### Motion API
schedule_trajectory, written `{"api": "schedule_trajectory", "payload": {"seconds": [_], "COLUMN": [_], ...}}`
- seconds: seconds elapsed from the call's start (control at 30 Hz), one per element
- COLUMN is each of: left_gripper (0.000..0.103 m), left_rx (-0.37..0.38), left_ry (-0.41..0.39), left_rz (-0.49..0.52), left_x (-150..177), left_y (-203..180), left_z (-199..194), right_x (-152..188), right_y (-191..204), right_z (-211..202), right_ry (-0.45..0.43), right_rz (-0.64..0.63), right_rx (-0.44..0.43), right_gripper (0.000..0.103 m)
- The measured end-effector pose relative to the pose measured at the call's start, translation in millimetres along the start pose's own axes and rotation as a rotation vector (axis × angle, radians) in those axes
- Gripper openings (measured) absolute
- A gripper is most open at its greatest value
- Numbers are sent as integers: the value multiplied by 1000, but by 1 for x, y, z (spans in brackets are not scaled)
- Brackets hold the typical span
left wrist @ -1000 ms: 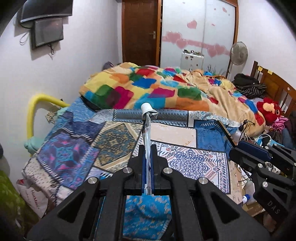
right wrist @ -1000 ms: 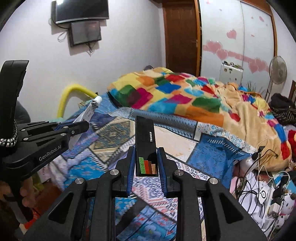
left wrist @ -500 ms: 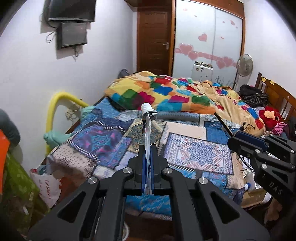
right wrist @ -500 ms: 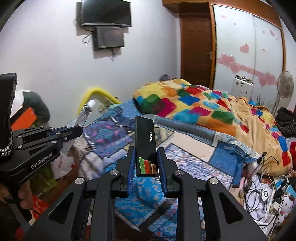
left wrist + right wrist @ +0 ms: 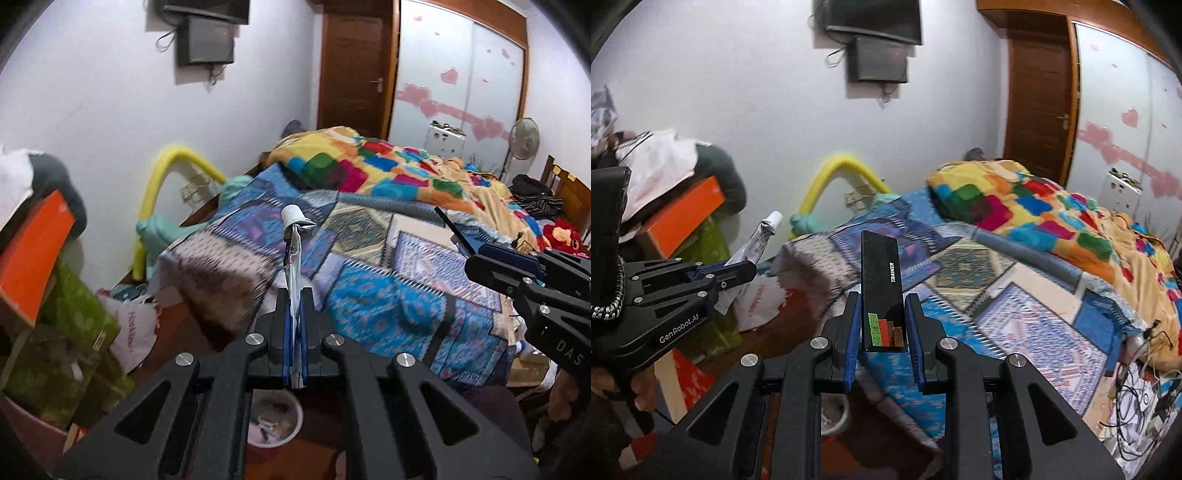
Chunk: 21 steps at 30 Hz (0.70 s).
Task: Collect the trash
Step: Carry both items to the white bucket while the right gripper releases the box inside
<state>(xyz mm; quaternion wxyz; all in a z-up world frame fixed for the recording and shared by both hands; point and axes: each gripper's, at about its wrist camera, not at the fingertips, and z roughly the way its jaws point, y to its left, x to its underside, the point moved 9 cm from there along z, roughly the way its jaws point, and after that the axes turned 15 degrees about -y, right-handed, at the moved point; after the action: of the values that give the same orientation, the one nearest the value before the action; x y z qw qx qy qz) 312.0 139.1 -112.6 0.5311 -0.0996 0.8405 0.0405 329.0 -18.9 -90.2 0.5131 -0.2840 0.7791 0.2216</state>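
A squeezed-flat white tube (image 5: 293, 258) with a screw cap stands pinched in the left gripper (image 5: 294, 317), whose jaws are pressed tight on its lower end, and a slim black box (image 5: 882, 291) marked "TRAINER" is clamped between the jaws of the right gripper (image 5: 884, 328). Both pieces hang off the foot of the patchwork-covered bed (image 5: 369, 295), and below the bed's edge a small white bin (image 5: 273, 421) with scraps in it sits on the floor. Pick-up looks done; both items remain to be dropped in, probably into that bin.
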Motion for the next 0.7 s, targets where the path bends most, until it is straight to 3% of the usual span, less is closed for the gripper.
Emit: {"api": "schedule_trajectory", "payload": {"seconds": [0.33,0.7], "left_gripper": [3,3], "left_rx": [-61,-110], "left_ry": [111,317], "left_rz": [-81,-203], "left_x": [70,178], "left_y": [59,92], "left_z": [-2,30], "right_x": [51,142], "right_y": [64,105], "right_z": [40,90], "right_ry": [142,395], "right_rz": [-13,-4], "right_rx": [-110,-185], "right_gripper": [21,22]}}
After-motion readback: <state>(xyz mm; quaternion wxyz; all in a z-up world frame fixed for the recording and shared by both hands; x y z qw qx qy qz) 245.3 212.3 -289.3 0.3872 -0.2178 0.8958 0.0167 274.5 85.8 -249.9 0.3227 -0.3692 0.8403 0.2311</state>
